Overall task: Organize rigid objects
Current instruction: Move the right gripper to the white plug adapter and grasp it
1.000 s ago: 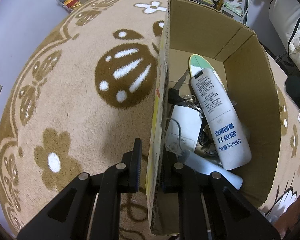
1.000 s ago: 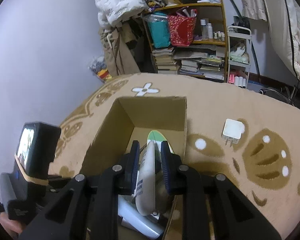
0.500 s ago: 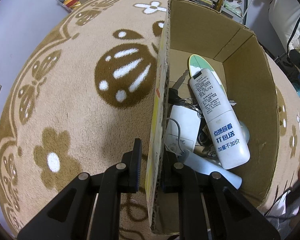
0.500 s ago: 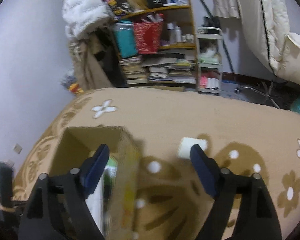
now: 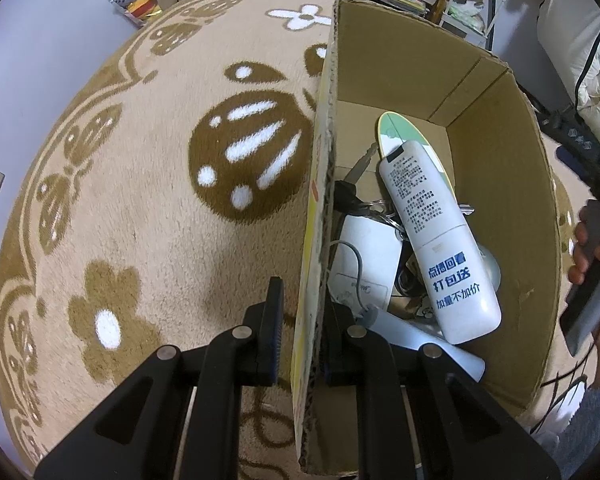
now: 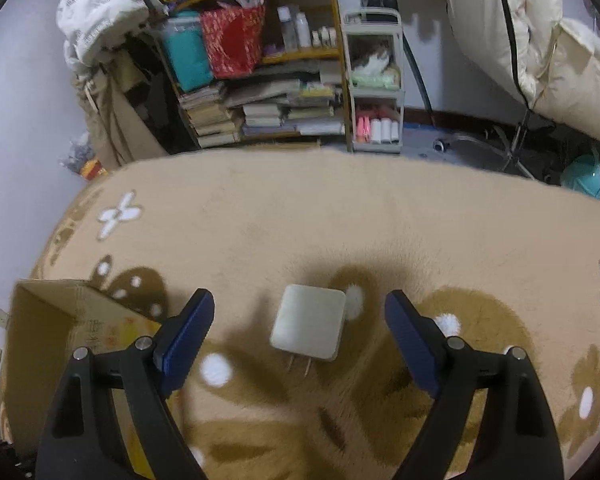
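Note:
My left gripper (image 5: 302,334) is shut on the near left wall of an open cardboard box (image 5: 320,184), one finger outside, one inside. The box holds a white bottle with blue print (image 5: 432,236), a green and white oval item (image 5: 396,128), keys (image 5: 360,184), a white cabled device (image 5: 364,264) and a pale blue item (image 5: 416,340). My right gripper (image 6: 300,340) is open and empty above the carpet. A white plug adapter (image 6: 308,328) lies between its fingers, prongs toward me. The box corner (image 6: 60,312) shows at the left.
The box stands on a beige carpet with brown and white patterns (image 5: 140,160). A bookshelf with books and bags (image 6: 260,80), a small cart (image 6: 376,84) and a chair base (image 6: 500,148) stand beyond the carpet's far edge. The right hand (image 5: 592,248) shows beside the box.
My right gripper let go of the white bottle in the box, opened wide and swung right over the plug adapter. The left gripper stayed on the box wall.

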Motion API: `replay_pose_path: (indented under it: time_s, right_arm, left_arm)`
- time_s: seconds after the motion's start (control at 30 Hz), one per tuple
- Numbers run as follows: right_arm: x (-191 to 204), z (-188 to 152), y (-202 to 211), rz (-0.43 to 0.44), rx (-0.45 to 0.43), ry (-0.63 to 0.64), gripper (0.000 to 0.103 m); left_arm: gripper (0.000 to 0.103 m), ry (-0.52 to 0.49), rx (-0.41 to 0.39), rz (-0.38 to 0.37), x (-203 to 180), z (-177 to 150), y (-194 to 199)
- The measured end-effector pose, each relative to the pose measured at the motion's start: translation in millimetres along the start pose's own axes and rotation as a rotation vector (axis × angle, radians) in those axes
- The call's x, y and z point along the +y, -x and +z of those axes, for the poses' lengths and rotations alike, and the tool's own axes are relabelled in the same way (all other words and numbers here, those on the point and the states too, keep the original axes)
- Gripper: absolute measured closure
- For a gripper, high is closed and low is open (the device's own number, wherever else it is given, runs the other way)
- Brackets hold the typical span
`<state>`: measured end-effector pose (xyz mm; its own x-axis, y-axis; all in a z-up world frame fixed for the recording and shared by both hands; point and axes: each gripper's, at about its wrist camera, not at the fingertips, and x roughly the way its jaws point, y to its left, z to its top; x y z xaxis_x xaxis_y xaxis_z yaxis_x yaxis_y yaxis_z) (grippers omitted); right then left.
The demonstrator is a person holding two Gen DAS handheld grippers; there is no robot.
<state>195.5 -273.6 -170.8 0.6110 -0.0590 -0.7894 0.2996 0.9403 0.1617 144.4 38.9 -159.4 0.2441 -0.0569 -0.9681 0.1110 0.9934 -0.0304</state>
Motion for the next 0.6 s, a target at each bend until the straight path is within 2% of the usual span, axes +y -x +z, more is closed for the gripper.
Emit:
replay_pose_path:
  time_s: [0.13,0.2,0.27,0.3,0.37,0.6]
  right_arm:
    - [-8.5,-3.1,-28.2,-0.006,0.076,-0.032,0.012]
    - [-9.5,-6.1,-41.8,-0.008,0.116,-0.033,0.017]
    - [-8.2,-8.1,-51.5,-0.020,0.143,-0.022,0.029]
    - [-7.2,-9.3,-54.7,-0.038,0.153,-0.017,0.032]
    - [-6.3,-11.6,-55.6,-0.080,0.146,-0.013,0.050]
    - [-9.1,-18.8,-41.8,-0.094,0.113,-0.025,0.053]
  left_arm:
    - [0.089,0.001,0.001,-0.001,-0.5,0.4,-1.6]
    - [0.089,-0.001,0.001,-0.002,-0.7,-0.3,-2.0]
    - [0.089,0.001,0.004,-0.005,-0.3,-0.2,-4.5]
    - [0.089,0.002,0.005,-0.005,-0.1,0.0,-5.5]
    - [0.089,0.001,0.007,-0.005,-0.3,0.4,-7.2]
    - [0.089,0.008,0.011,-0.012,1.8,0.8,-9.0]
